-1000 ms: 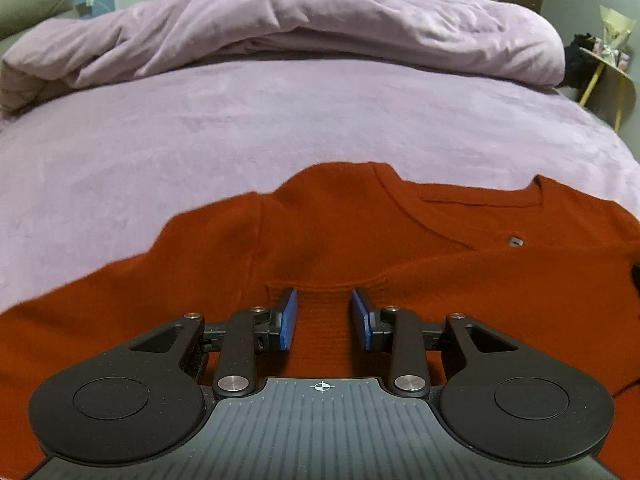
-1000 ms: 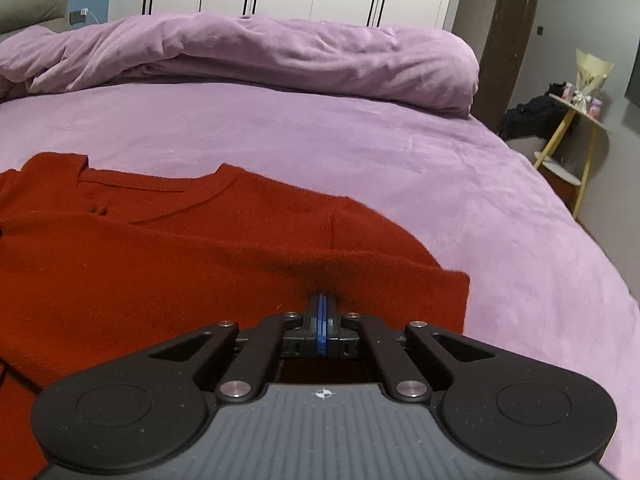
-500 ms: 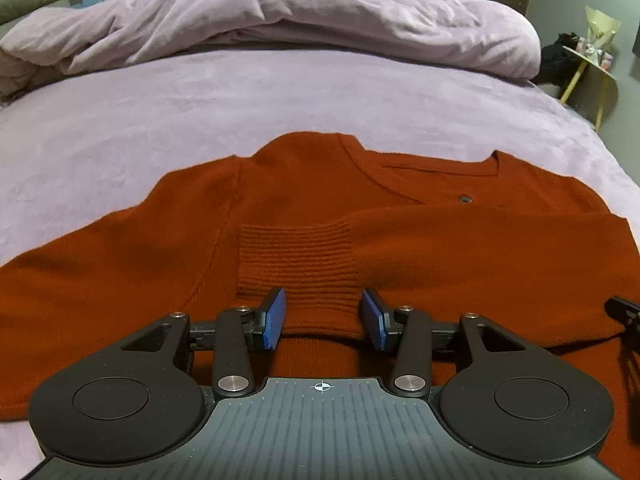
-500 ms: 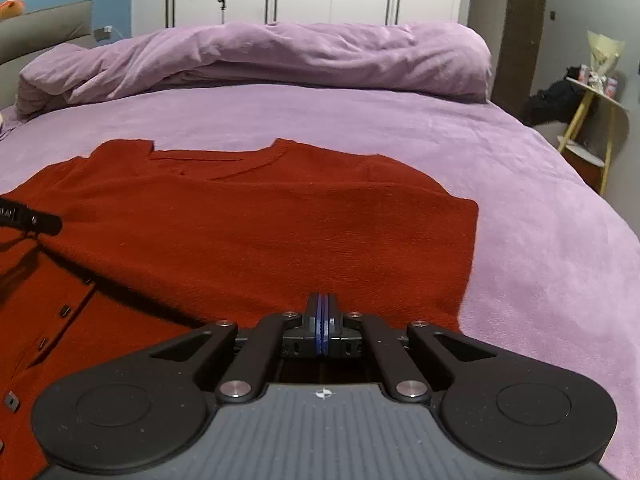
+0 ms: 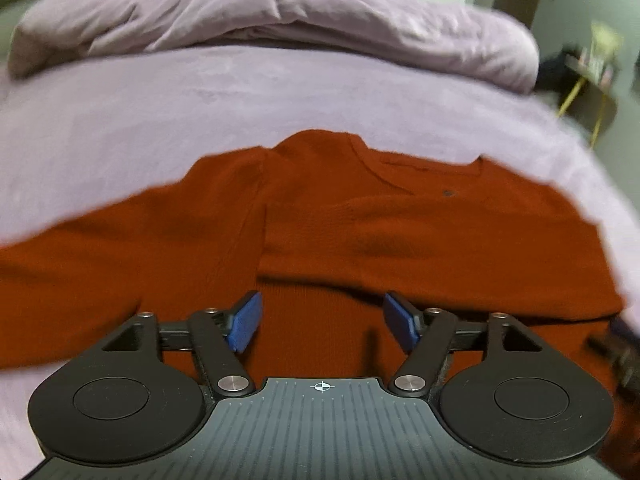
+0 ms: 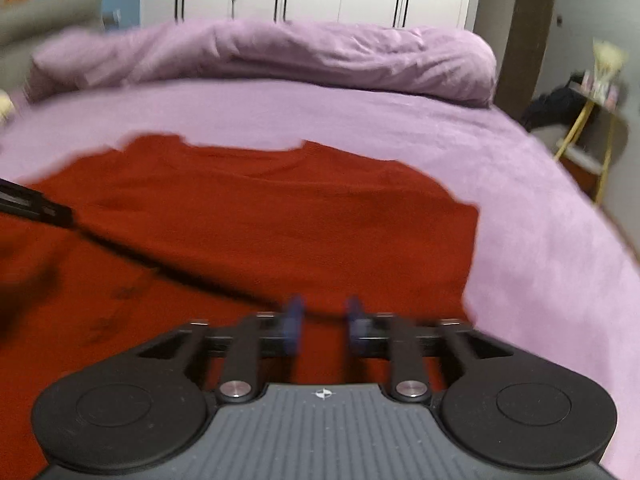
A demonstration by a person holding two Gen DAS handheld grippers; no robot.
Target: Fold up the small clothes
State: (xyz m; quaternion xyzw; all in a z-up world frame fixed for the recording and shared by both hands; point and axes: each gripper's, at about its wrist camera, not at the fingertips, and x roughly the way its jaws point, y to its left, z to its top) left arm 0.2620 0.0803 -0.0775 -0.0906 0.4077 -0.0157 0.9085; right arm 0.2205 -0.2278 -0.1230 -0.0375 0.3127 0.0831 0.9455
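A rust-red cardigan (image 5: 360,232) lies flat on a lilac bedspread (image 5: 160,112), filling mid-frame, one sleeve folded across its front. The left gripper (image 5: 322,320) and right gripper (image 6: 322,320), at bottom centre, have jaws opening, nothing pinched between them.
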